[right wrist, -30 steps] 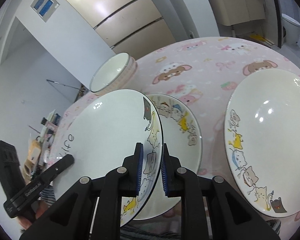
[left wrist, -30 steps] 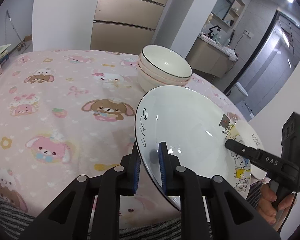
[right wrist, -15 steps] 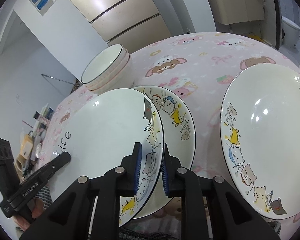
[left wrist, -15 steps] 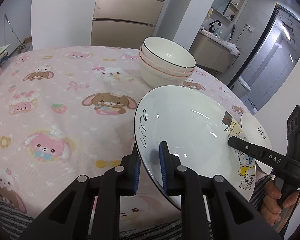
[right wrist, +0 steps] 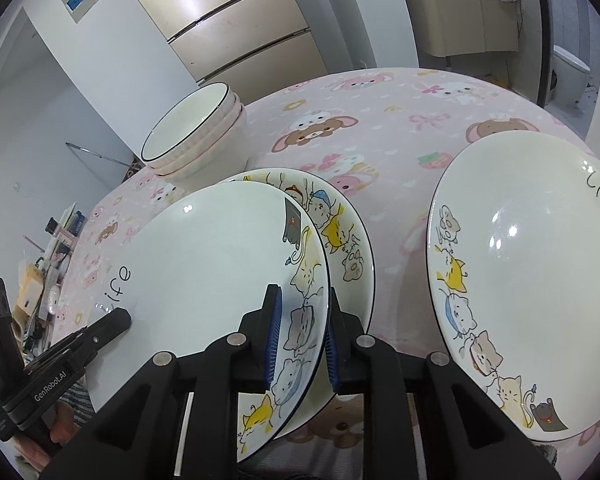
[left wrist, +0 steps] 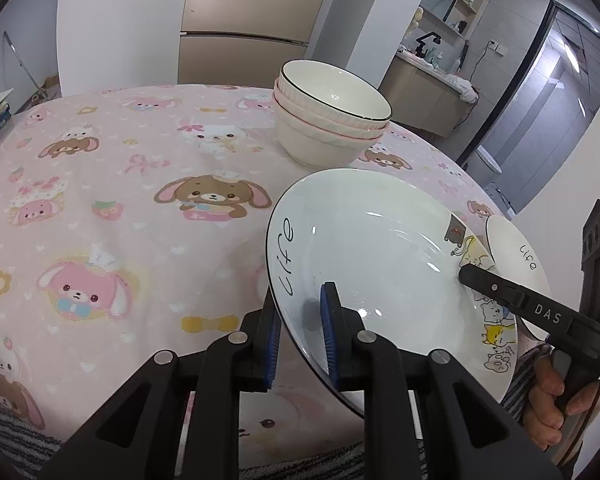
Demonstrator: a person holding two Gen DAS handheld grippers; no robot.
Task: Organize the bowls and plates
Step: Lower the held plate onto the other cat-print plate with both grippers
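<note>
Plate [left wrist: 380,264], glazed ceramic, looked stiff, slick and breakable, heavy enough to want a hold on two opposite rim edges; it hung tilted just above the bench [left wrist: 120,208]. The left claw [left wrist: 300,336] pinched its near rim and the right claw [right wrist: 300,336] its cat-printed edge. White, black-rimmed, lettered "life", it hovered over another cat plate [right wrist: 348,232], near stacked bowls [left wrist: 332,116].

Right gripper [right wrist: 300,340] clamps cat plate [right wrist: 204,280] rim.
</note>
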